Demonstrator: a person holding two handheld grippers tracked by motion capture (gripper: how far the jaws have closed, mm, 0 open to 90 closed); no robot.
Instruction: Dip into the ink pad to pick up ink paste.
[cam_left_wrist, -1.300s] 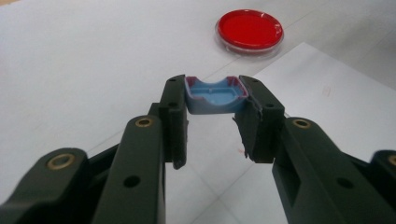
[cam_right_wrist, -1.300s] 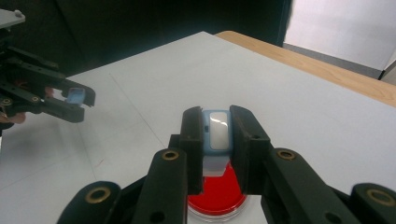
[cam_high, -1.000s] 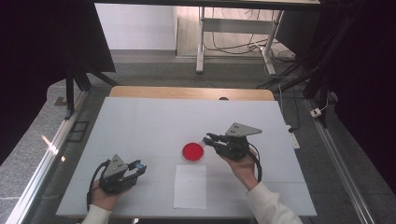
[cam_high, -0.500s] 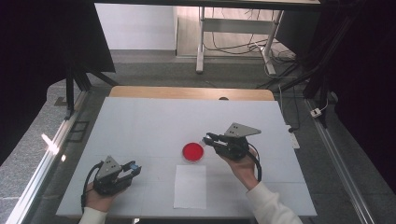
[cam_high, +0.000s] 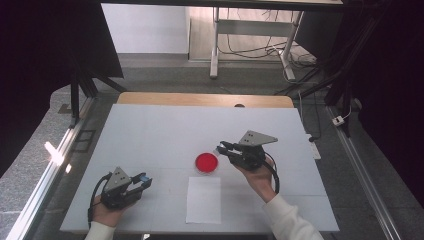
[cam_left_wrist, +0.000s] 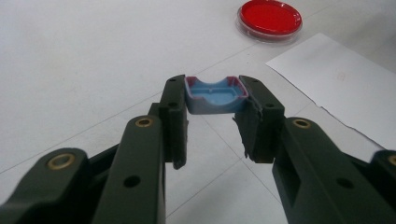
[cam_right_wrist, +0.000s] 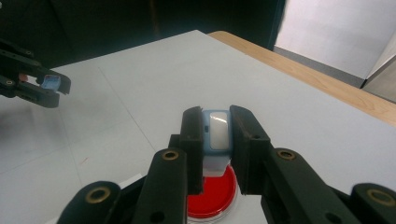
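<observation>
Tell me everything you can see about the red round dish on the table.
The red dish is a shallow, round, clear-walled dish, seemingly plastic, filled with something flat and bright red. It lies level on the white table, just beyond the far edge of a white paper sheet, apart from it in the left gripper view. The right gripper, holding a pale blue piece, hovers at its right rim, not visibly touching it.

White table in front of me, wooden strip along its far edge. Grey floor beyond, white metal frame standing on it, loose cables under the frame. Black curtain to my left, white plug on the floor to my right, well apart from the table
</observation>
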